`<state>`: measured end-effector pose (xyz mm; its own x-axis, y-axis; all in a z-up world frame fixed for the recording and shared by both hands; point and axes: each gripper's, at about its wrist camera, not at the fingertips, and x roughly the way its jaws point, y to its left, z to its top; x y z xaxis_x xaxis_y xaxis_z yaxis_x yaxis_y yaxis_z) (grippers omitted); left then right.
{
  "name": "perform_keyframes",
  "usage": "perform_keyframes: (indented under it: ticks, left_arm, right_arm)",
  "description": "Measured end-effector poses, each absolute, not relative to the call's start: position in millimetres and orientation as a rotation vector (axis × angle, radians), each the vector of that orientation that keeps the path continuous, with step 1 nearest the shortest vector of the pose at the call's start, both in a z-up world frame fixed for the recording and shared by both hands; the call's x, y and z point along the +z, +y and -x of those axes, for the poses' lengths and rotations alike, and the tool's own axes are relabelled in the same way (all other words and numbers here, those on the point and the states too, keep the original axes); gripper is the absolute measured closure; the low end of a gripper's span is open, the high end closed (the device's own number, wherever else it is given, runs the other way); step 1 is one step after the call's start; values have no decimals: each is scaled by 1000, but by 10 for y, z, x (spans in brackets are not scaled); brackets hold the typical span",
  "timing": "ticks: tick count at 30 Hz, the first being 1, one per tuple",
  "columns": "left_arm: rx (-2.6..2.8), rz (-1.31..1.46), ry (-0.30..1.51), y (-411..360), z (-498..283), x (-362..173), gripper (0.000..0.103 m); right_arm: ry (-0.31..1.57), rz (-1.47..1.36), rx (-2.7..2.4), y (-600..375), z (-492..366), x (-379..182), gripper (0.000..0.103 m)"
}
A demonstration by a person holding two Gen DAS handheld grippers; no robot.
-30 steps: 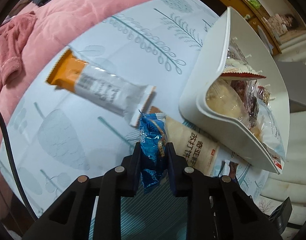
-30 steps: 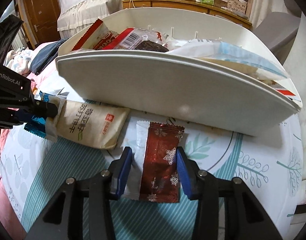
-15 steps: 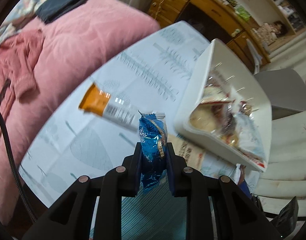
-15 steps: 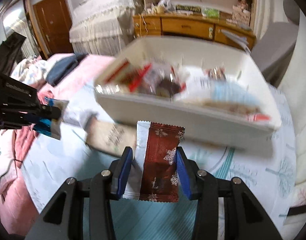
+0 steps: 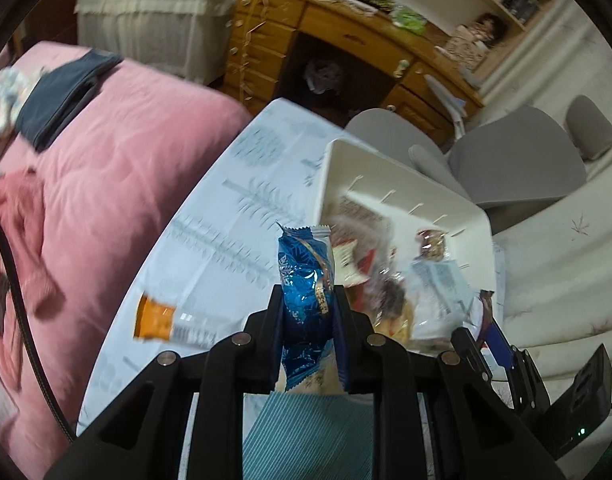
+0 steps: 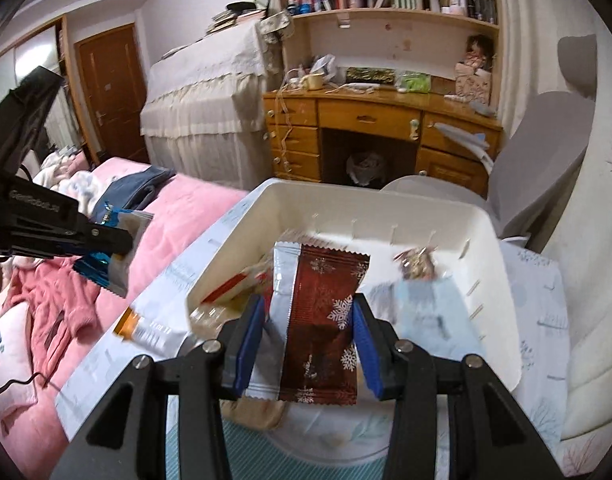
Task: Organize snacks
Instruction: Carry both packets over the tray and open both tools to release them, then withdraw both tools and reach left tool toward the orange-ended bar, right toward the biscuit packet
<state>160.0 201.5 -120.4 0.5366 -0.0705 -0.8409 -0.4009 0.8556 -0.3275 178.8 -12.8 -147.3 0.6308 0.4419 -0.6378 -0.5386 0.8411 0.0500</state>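
My left gripper (image 5: 307, 312) is shut on a blue foil snack packet (image 5: 306, 280), which stands upright between its pads, high above the table. My right gripper (image 6: 309, 332) is shut on a dark red packet with white snowflakes (image 6: 321, 320), held over the near rim of the white bin (image 6: 385, 208). The bin (image 5: 405, 188) holds several snack bags. An orange-and-white bar (image 5: 166, 324) lies on the tablecloth left of the bin, and shows as the orange-and-white bar (image 6: 146, 328) in the right wrist view. The left gripper (image 6: 114, 240) with its blue packet (image 6: 110, 256) hangs at the left of that view.
The round table with a leaf-print cloth (image 5: 234, 220) stands beside a pink bed (image 5: 126, 140). A beige packet (image 6: 258, 412) lies under my right gripper. A grey chair (image 5: 517, 168) and a wooden desk (image 6: 377, 120) stand behind the bin.
Both grippers have risen well above the table with their packets. The bin's inside now shows from above, and the beige packet and the orange bar have dropped low in both views.
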Motion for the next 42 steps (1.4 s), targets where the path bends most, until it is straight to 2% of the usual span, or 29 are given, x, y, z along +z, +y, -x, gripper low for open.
perform_keyframes:
  ticks: [12,14,15,16,21,26,32,42]
  left_arm:
    - [31,500,984,1462,-2217,-982,82]
    - [25,475,990,1377,-2238,-979,78]
    - [19,455,995,1332,-2232,-972,77]
    - [14,444,999,1310,-2209,-973,74]
    - [28,423,1028,1346,-2010,-1006,62]
    - [63,401,1057,1466,-1757,-1052,60]
    - [99,394,1071,1665,-1427,-1181,50]
    - [117,301,1084,2098,-963,-1458,49]
  right_arm:
    - [715,29,441,-428,-2137,-1391,57]
    - [742,13,446,-465,-2162,-1396,47]
    - [755,1,445,-490,-2169,-1399,36]
    - [759,-11,441,-517,-2171,-1400,32]
    - [815,-87,398,-670,-2146,-1424,32]
    - [888,-161,346,-774,-2069,-1463,32]
    - [1007,-302,272,-945,-1965,-1578,32]
    - [1174,-517,42,-1303,-1719,-1912,32]
